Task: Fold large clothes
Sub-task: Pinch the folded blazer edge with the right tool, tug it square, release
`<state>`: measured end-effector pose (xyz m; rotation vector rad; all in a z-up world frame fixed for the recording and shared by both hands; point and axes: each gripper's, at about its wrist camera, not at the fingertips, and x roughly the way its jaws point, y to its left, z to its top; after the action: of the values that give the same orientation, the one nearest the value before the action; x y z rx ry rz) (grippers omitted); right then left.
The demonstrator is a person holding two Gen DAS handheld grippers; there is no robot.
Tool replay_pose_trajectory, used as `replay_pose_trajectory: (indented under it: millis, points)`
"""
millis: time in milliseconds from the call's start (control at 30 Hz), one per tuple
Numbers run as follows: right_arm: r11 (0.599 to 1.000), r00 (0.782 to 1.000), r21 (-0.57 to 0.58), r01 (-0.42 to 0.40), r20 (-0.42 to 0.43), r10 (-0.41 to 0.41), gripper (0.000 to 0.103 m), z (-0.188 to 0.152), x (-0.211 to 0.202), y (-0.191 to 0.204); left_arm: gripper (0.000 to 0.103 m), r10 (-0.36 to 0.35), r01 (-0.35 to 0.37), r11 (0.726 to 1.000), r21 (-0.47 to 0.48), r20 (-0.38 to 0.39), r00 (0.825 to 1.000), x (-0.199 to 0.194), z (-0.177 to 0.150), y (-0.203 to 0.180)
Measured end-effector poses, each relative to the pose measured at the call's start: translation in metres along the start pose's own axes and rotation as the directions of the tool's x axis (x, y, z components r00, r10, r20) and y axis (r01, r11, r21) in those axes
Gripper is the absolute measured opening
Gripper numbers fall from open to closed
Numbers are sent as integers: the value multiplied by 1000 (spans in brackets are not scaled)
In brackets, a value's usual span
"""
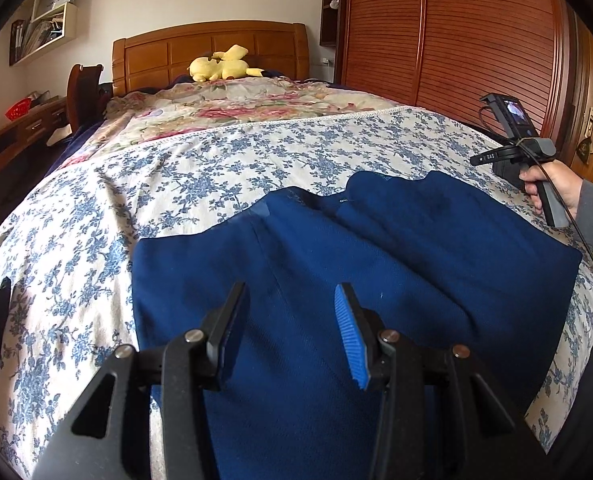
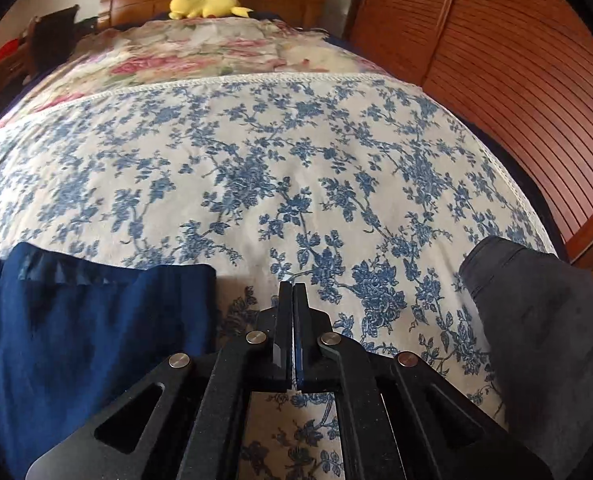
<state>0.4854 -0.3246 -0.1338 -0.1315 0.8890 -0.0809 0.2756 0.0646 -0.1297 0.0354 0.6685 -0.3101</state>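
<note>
A large dark blue garment [image 1: 336, 264] lies spread on the blue-flowered bedspread [image 1: 224, 152], its right part folded over the middle. My left gripper [image 1: 290, 320] is open and empty, hovering just above the garment's near part. In the right wrist view the garment's edge [image 2: 88, 320] lies at the lower left. My right gripper [image 2: 293, 320] is shut and empty above bare bedspread [image 2: 296, 152], to the right of the garment. The left wrist view shows the right gripper's handle [image 1: 528, 156] held in a hand at the far right of the bed.
A yellow plush toy [image 1: 222, 65] lies by the wooden headboard [image 1: 212, 44] on a pink floral quilt [image 1: 232, 108]. A louvred wooden wardrobe [image 1: 456, 40] stands along the right. A dark grey cloth [image 2: 544, 328] lies at the bed's right edge. A desk and chair [image 1: 84, 92] stand left.
</note>
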Motion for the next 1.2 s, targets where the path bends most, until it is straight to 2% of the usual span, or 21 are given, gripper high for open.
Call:
replay_pose_trajectory:
  millis: [167, 267, 333, 367, 400, 467, 667, 900, 1000, 1100, 1200]
  points:
    - [996, 995, -30, -87, 40, 88, 0, -15, -27, 6, 43, 2, -2, 1000, 6, -1, 1000, 0, 0, -1]
    - [984, 984, -67, -163, 61, 167, 0, -34, -51, 20, 43, 3, -3, 1000, 5, -3, 1000, 0, -1, -1]
    - [973, 975, -108, -204, 67, 211, 5, -51, -68, 35, 43, 4, -4, 1000, 4, -4, 1000, 0, -1, -1]
    - [968, 972, -123, -218, 66, 227, 12, -58, -74, 41, 43, 6, -6, 1000, 5, -4, 1000, 0, -1, -1]
    - [963, 968, -139, -232, 63, 242, 24, -65, -80, 47, 43, 8, -8, 1000, 5, -4, 1000, 0, 0, -1]
    - [950, 964, -197, -242, 63, 259, 36, -83, -93, 62, 43, 13, -13, 1000, 11, -2, 1000, -1, 0, -3]
    - [915, 953, -284, -287, 18, 304, 38, -126, -117, 78, 43, 39, -39, 999, 30, 11, 999, -7, 1, -7]
    - [905, 946, -290, -310, 2, 324, 38, -159, -138, 73, 43, 40, -41, 999, 22, 49, 998, -33, 4, -18]
    - [905, 946, -284, -316, -23, 323, 38, -169, -137, 69, 43, 46, -47, 999, 22, 55, 997, -46, 0, -26]
    - [901, 939, -263, -345, -103, 329, 40, -182, -116, 67, 43, 40, -40, 999, -4, 38, 998, -57, -12, -32]
    - [898, 940, -279, -339, -71, 333, 40, -190, -114, 68, 43, 31, -31, 998, -47, 9, 999, -65, -28, -33]
